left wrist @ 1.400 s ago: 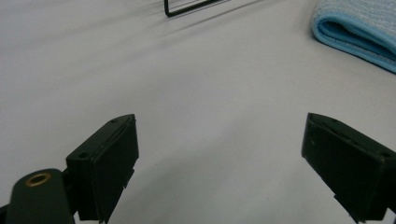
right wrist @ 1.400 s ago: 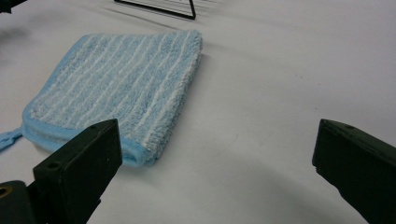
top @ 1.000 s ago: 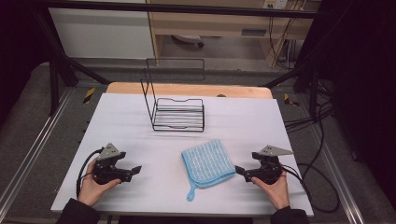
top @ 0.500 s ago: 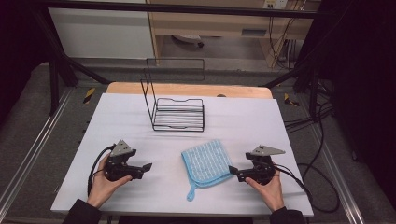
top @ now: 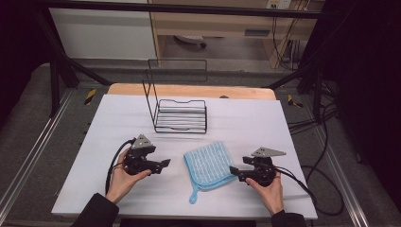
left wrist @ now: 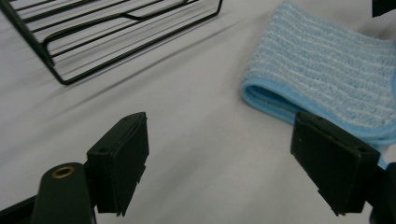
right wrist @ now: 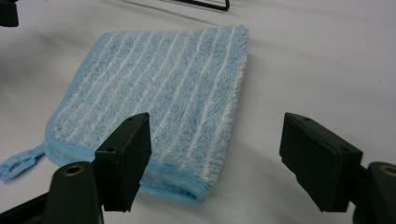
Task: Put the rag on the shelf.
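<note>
Towel [right wrist: 163, 98] hem behind left jaw of gaping right claw [right wrist: 215, 163].

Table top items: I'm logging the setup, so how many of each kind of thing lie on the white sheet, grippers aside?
Folded blue striped terry cloth: 1
Black wire rack: 1
Total: 2
</note>
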`<action>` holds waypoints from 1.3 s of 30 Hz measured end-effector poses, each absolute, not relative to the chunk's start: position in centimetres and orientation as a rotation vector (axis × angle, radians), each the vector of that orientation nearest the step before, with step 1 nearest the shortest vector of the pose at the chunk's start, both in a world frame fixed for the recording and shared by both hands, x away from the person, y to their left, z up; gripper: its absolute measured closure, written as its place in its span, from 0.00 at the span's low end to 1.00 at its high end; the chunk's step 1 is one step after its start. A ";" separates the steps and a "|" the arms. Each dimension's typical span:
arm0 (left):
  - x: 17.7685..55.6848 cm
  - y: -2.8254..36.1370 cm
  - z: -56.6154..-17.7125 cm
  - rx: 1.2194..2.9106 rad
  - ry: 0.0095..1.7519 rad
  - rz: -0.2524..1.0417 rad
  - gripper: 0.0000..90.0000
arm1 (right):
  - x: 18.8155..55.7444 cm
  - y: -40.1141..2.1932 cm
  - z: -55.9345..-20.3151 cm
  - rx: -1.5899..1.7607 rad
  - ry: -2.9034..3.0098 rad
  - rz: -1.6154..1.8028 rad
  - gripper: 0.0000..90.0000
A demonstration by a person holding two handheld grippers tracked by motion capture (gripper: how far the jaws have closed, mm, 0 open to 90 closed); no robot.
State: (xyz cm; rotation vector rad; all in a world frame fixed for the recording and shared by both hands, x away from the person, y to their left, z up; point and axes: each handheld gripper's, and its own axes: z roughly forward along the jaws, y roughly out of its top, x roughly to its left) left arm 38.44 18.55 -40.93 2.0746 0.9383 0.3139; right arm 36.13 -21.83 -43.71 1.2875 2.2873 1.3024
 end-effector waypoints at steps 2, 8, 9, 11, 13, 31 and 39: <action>39.0 17.5 -40.9 2.074 0.945 0.294 0.22 | 36.2 -21.7 -43.9 1.295 2.286 1.305 0.31; 40.1 15.6 -40.9 2.066 0.963 0.291 0.27 | 36.4 -21.4 -44.4 1.291 2.321 1.251 0.41; 40.1 15.6 -40.9 2.066 0.963 0.291 0.28 | 36.4 -21.3 -44.5 1.298 2.325 1.245 0.42; 40.5 14.9 -41.0 2.072 0.957 0.287 0.31 | 36.4 -21.3 -44.5 1.285 2.330 1.237 0.47; 40.9 14.3 -41.1 2.075 0.959 0.276 0.32 | 36.4 -21.3 -44.5 1.288 2.329 1.240 0.51; 42.5 10.2 -44.1 2.211 0.888 0.235 0.56 | 36.3 -20.8 -45.2 1.340 2.370 1.187 0.63; 42.4 10.2 -44.4 2.211 0.889 0.198 0.66 | 36.3 -20.6 -45.4 1.391 2.378 1.209 0.72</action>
